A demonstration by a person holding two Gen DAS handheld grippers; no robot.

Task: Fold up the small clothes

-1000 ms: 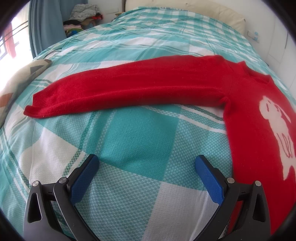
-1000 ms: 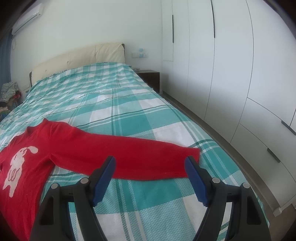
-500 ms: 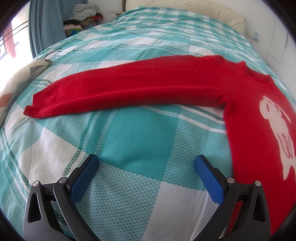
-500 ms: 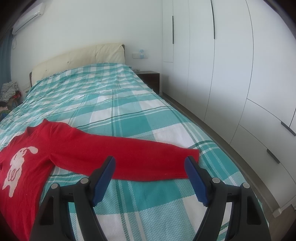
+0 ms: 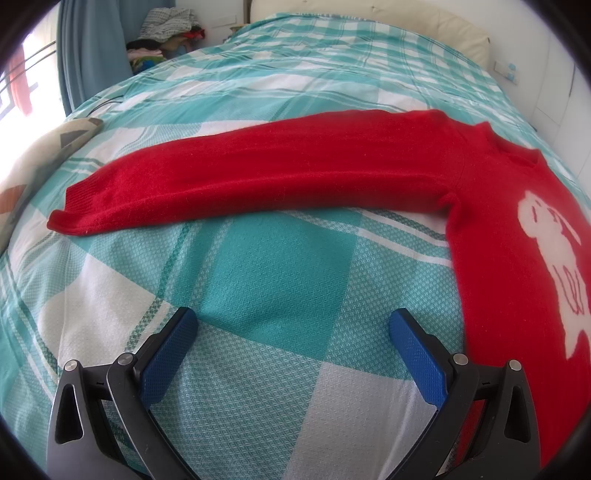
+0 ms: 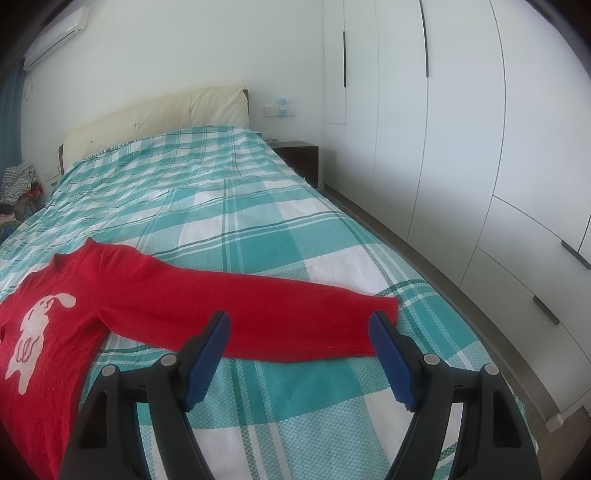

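A small red sweater point(image 5: 498, 236) with a white animal print lies flat on the bed, both sleeves spread out. In the left wrist view its sleeve point(image 5: 258, 177) stretches left across the bed, cuff at the far left. My left gripper point(image 5: 293, 325) is open and empty over bare bedsheet, short of that sleeve. In the right wrist view the sweater point(image 6: 48, 314) lies at the left and its other sleeve point(image 6: 277, 314) runs right. My right gripper point(image 6: 300, 325) is open and empty, hovering just in front of that sleeve near its cuff.
The bed has a teal and white checked sheet point(image 6: 229, 206) and a cream headboard point(image 6: 159, 110). A white wardrobe point(image 6: 461, 122) lines the right side, with a dark nightstand point(image 6: 299, 155). A patterned cloth point(image 5: 33, 162) and a clothes pile point(image 5: 166, 29) sit at left.
The right gripper has edged slightly forward toward the sleeve. The left gripper and the sweater have not moved.
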